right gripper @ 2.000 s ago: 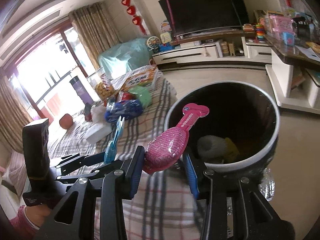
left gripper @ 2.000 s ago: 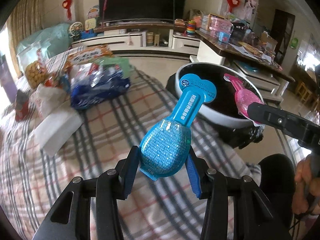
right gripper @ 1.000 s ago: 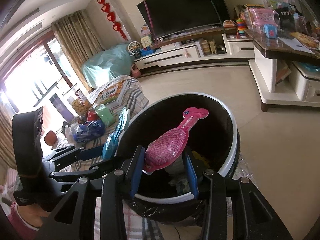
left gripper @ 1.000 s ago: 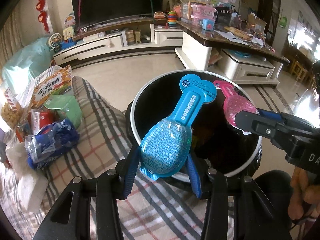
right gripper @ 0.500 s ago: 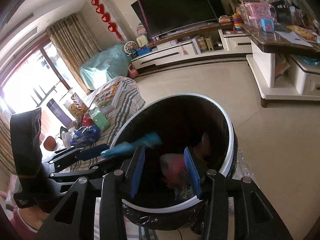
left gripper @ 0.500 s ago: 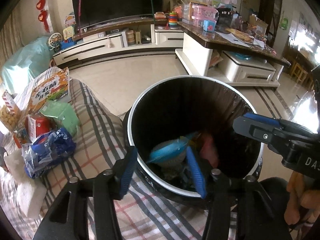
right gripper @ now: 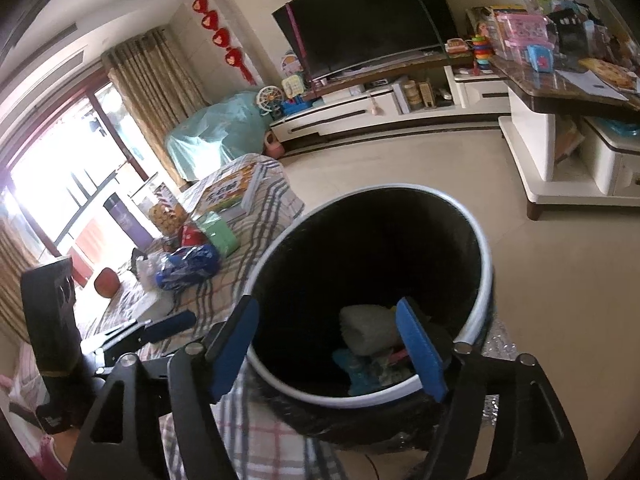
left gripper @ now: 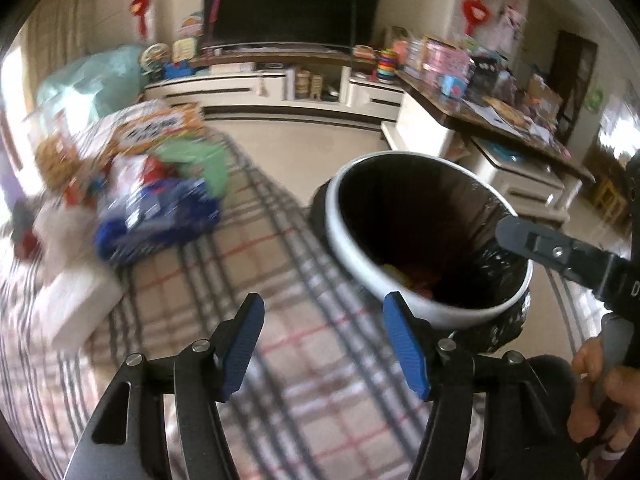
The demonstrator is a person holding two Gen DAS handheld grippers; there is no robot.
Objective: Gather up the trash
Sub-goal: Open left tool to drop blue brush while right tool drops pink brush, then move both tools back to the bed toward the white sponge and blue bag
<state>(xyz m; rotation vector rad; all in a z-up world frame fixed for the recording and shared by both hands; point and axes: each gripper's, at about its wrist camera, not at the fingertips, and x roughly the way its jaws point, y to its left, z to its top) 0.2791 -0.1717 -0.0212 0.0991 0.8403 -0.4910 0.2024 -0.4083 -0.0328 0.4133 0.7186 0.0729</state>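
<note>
The bin point(right gripper: 486, 280), white-rimmed with a black liner, stands against the plaid-covered table. My right gripper point(right gripper: 328, 344) hovers over its near rim, jaws opening, nothing between the blue pads. Down inside lie the blue packet point(right gripper: 354, 366), a sliver of pink, and a white crumpled lump point(right gripper: 368, 328). My left gripper point(left gripper: 324, 344) is over the plaid cloth point(left gripper: 280, 264) just left of the bin point(left gripper: 348, 252), jaws also opening and empty. More wrappers sit in a pile on the cloth: a blue packet point(left gripper: 160, 216) and a green one point(left gripper: 196, 164).
A snack box point(left gripper: 148, 128) and white tissue pack point(left gripper: 76, 300) lie by the pile. One finger of the right gripper point(left gripper: 560, 252) reaches over the bin rim, with a person's hand point(left gripper: 600, 392) behind it. TV cabinet point(right gripper: 400, 108) and side table point(right gripper: 560, 108) stand beyond bare floor.
Both grippers let go; the blue and pink packets dropped into the bin. Both sets of jaws spread wider. The left gripper swung left, off the bin and over the cloth.
</note>
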